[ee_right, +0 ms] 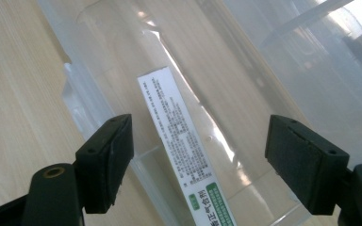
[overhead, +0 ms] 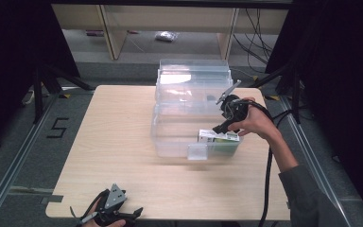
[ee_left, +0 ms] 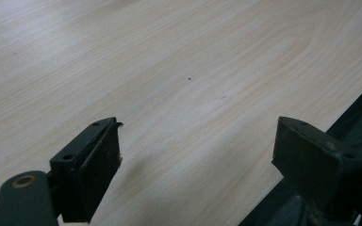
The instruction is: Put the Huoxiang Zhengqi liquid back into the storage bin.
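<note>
Though parked at the near edge of the worktop point(overhead: 123, 142), well apart from the clear plastic bin point(overhead: 194, 118), the left hand-held gripper point(overhead: 123, 215) plays no part in the coming move. Seen from the high view: the right hand-held gripper point(overhead: 227, 124) poised over the bin's near right corner, with the white and green box point(overhead: 220, 138) lying in that same corner, directly below and just toward the bin's near wall from the jaws. Long axis of the box roughly parallel to that near wall, running across the bin's width. Clearly the nearer of the two, the right one. From the left gripper view: left hand-held gripper point(ee_left: 195, 155) spread wide with nothing between the jaws, bare wood beneath, the worktop's edge at the right jaw, far from the bin. From the right gripper view: right hand-held gripper point(ee_right: 198, 162) also spread wide and empty, looking down through the bin's open top at the box point(ee_right: 179, 136), which sits between the two jaws and apart from both. Long axis here running up and away between the jaws, printed face up, green end nearest the camera. Likely needed next: a straight descent into the bin, jaws closing across the box's narrow width.
</note>
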A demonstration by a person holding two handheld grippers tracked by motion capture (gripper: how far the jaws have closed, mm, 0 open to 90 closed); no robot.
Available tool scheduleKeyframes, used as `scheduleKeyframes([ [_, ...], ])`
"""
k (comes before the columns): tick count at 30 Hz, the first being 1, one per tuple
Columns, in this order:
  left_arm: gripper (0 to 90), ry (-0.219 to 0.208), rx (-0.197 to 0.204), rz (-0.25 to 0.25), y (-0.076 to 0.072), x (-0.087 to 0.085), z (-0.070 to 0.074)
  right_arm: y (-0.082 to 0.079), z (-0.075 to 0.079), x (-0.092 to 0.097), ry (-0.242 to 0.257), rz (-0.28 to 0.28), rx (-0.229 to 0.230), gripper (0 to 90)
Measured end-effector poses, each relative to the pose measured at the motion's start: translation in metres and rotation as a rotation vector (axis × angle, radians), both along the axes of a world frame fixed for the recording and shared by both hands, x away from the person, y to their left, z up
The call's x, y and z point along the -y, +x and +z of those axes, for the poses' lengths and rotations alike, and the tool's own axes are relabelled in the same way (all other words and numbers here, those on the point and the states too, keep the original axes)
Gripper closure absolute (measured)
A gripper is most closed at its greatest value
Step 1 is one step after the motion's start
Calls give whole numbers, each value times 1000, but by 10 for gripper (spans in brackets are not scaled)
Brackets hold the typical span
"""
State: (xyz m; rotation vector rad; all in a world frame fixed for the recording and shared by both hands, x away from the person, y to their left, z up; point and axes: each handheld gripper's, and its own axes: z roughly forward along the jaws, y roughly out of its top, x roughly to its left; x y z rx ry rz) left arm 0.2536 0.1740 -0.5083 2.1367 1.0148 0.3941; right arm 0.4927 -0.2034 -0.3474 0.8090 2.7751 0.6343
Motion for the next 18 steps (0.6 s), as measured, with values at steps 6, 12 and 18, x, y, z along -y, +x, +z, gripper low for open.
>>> scheduleKeyframes([
  [6, 150, 1, -1, -1, 0, 0, 0, -4, -3, -2, 12, -9, -10, 242],
  [12, 150, -2, 1, -1, 0, 0, 0, -6, -3, -3, 16, -12, -5, 234],
  [18, 150, -10, -7, -4, 0, 0, 0, -12, -5, -3, 44, -19, 6, 231],
])
